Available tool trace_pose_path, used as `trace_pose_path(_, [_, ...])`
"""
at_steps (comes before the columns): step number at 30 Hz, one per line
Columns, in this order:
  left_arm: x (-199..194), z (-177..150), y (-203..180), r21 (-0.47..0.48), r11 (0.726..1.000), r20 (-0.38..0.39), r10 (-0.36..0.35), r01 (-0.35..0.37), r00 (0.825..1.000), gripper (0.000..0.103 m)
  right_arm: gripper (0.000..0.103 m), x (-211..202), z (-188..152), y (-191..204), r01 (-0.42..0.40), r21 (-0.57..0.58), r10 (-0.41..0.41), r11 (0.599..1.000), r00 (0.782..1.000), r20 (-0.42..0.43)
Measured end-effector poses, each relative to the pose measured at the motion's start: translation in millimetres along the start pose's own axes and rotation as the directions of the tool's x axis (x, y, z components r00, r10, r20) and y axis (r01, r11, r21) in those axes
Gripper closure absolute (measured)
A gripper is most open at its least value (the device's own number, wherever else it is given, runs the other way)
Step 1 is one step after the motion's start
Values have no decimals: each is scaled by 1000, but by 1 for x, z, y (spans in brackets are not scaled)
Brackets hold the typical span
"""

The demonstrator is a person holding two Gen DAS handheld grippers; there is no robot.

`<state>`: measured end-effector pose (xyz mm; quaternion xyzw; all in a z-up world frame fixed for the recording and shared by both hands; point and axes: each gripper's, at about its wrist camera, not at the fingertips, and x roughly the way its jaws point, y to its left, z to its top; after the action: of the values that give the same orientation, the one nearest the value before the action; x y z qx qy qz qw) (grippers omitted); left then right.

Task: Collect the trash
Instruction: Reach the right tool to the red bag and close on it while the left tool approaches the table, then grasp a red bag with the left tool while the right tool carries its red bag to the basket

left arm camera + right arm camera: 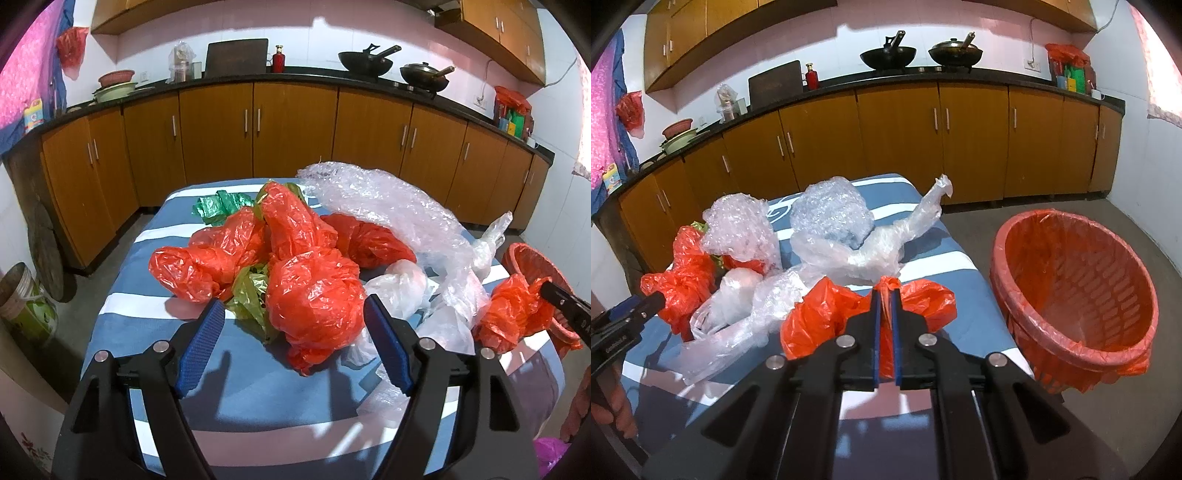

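Blue-padded fingers of the right tool (885,295) are pressed nearly together on a crumpled red bag (827,314), pinching a fold of its plastic at the near right edge of the table (964,295). From the left wrist view that same bag (513,314) sits bunched at the tip of the right tool (546,291), close to the rim of the red basket (535,266).

Over on the other side, the left tool (295,314) stands wide open and grips nothing; its fingers sit either side of a big red bag bundle (314,302) without closing on it. Behind that bundle lies a heap of more red bags (221,251), scraps of green plastic (218,206) and a sprawl of clear bubble wrap (376,199), all on the blue-and-white striped cloth.

Just beside the table on the floor stands the red basket (1001,266), lined with a red bag. Brown kitchen cabinets (897,136) run along the far wall, with two dark woks (888,57) on the worktop.
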<state>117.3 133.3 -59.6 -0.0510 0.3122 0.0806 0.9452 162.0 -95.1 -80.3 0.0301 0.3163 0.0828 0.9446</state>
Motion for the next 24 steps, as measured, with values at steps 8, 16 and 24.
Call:
trace_pose_path(8, [14,3,3,-23,999,-55,-47,46,997,64,97,-4,2,2,-2,-12,2,1000,1000,13])
trace_pose_path(16, [2,9,8,-34,994,-22,-106,105,994,99,99,-14,8,2,-14,-17,14,1000,999,38])
trace_pose_path(24, [-20,20,14,-28,993,46,-117,118,992,102,99,-25,12,2,-27,-23,28,999,998,62])
